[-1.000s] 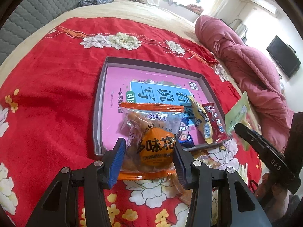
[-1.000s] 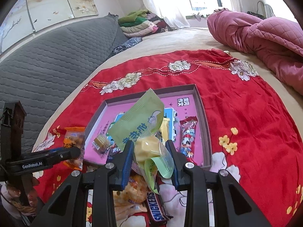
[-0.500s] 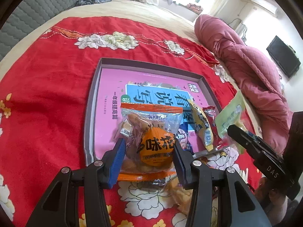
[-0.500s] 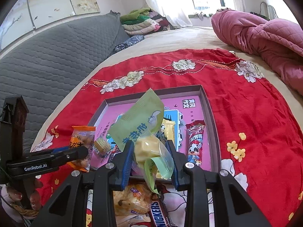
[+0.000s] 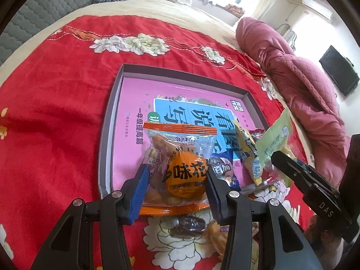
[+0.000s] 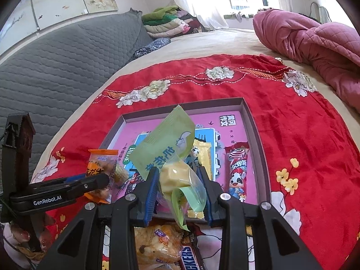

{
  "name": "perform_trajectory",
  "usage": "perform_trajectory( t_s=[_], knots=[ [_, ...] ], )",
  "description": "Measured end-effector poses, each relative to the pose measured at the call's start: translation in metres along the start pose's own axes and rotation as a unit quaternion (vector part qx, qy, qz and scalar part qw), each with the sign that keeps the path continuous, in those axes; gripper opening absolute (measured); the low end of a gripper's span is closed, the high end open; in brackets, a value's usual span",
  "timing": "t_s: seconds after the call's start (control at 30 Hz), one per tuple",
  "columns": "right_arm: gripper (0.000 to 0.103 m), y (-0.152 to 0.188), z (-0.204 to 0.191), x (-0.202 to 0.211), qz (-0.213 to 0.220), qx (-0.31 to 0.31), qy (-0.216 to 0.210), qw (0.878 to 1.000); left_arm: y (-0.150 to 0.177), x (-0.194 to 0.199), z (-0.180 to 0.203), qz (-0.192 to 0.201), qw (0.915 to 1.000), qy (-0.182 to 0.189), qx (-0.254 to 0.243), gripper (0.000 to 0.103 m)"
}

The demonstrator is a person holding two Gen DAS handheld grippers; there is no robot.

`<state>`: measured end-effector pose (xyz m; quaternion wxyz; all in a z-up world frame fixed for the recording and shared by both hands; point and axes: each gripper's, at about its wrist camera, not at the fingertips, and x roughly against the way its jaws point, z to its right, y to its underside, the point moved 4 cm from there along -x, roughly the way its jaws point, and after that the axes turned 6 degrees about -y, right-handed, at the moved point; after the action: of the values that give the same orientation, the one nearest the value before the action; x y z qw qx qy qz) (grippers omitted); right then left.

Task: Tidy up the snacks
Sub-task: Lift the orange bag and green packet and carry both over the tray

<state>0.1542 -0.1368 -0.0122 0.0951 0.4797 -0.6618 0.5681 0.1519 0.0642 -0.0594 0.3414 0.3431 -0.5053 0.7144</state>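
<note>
I have 2 snacks in hand at once, 1 per gripper, and both hang over the near end of the tray (image 5: 105, 135), the shallow grey-walled box with a pink book cover as its floor.

My left gripper (image 5: 175, 180) has its jaws clamped on the orange-trimmed clear packet (image 5: 180, 164), squeezing it at the middle so the top seal stands up over the tray's near left part. I judge that mid-body grip keeps the loose pieces inside from swinging the bag.

My right gripper (image 6: 178, 186) is closed on the green packet (image 6: 166, 144), pinching the yellow lump near its lower end, so the flat green upper part leans away over the tray's centre.

Already lying on the tray floor, toward its right wall, are the red stick pack (image 6: 236, 173) and a yellow pack (image 6: 203, 155) just left of it. Short of the tray's near wall, on the red blanket (image 6: 303, 121), wait a Snickers bar (image 6: 189, 258) and a bag of puffed crackers (image 6: 155, 245).

I judge the free floor on the tray's left as the spot for the orange packet; the green one suits the centre.
</note>
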Motion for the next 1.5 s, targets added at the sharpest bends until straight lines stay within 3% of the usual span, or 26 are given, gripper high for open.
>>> perform_trajectory(
  t_s=[1.5],
  knots=[
    [0.035,0.012,0.013,-0.036,-0.035,-0.005,0.056,0.998,-0.002,-0.019,0.028,0.000,0.9992,0.009,-0.039,0.050]
  ],
)
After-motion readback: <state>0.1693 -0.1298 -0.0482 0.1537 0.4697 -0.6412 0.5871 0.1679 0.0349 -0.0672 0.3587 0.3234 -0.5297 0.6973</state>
